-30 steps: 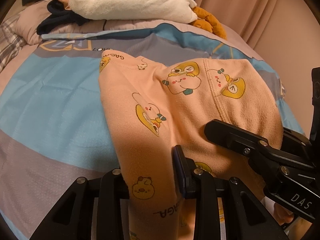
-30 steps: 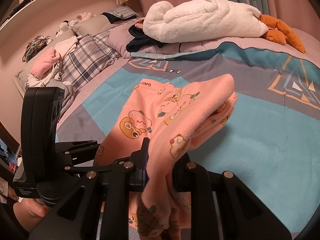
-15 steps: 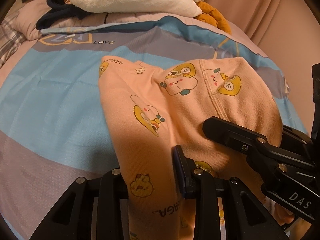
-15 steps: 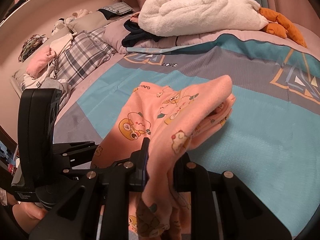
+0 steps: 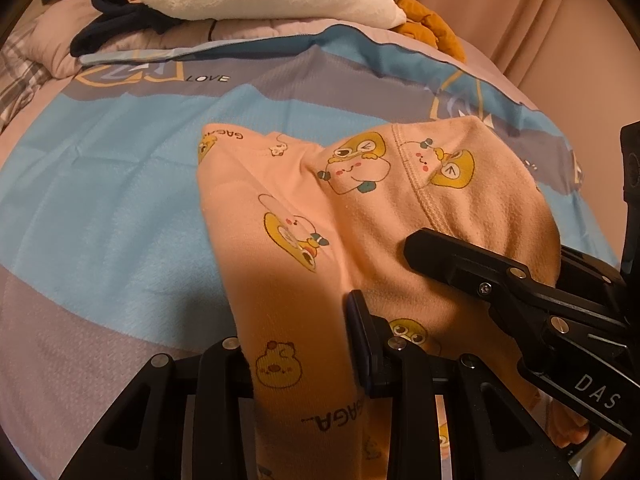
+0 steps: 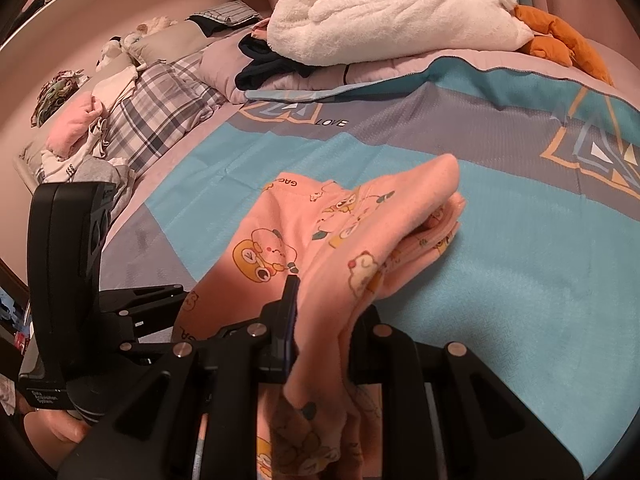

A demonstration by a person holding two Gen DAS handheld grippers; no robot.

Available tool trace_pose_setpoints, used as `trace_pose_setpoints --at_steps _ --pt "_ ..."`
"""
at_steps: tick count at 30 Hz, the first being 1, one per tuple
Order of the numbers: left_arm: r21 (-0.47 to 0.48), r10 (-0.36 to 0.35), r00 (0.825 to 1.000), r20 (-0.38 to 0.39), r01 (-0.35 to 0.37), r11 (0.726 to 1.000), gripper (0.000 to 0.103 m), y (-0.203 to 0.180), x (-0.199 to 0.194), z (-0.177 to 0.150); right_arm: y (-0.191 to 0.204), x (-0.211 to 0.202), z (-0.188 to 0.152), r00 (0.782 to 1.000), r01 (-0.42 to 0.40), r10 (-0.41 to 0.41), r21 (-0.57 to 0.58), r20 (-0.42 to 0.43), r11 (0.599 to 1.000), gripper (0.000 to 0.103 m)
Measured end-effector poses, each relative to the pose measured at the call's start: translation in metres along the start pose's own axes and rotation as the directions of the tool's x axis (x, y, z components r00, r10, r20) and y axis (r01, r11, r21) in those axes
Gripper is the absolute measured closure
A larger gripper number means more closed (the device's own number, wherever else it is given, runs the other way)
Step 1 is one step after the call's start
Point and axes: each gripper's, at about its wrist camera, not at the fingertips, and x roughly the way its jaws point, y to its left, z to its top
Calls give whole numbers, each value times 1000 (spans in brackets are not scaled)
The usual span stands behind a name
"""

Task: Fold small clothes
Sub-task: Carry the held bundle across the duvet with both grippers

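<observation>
1. We hold one pair of tongs in each hand, and both pinch the same pink clothes [image 5: 360,208] with little yellow cartoon animals on them.
2. Our left tongs [image 5: 304,344] are squeezed tight on the near edge of the pink clothes; the cloth runs up between the two fingers.
3. Our right tongs [image 6: 320,320] are squeezed tight on the near edge too, and a bunch of cloth hangs down between the fingers.
4. In the left view, the right tongs [image 5: 500,280] come in from the right side and lie over the cloth.
5. In the right view, the left tongs [image 6: 132,312] sit at the left, just beside the pink clothes [image 6: 332,232].
6. The near part of the clothes is lifted up. The far part rests on the blue and gray blanket [image 5: 100,200] on the bed.
7. The far right side of the clothes is folded over in layers.
8. At the back of the bed lie a white fluffy towel [image 6: 392,16], something dark blue [image 6: 264,64] and an orange plush toy [image 6: 556,40].
9. A plaid pillow [image 6: 160,112] and a heap of other clothes [image 6: 76,136] sit far off at the left.
</observation>
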Motion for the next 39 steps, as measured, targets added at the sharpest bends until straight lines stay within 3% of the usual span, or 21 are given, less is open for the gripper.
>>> trace_pose_setpoints --at_steps 30,39 --pt "-4 -11 1000 -11 11 1000 72 7 4 0 -24 7 -5 999 -6 11 114 -47 993 82" --pt "-14 0 1000 -21 0 1000 66 11 3 0 -27 8 -6 998 3 4 131 -56 991 80"
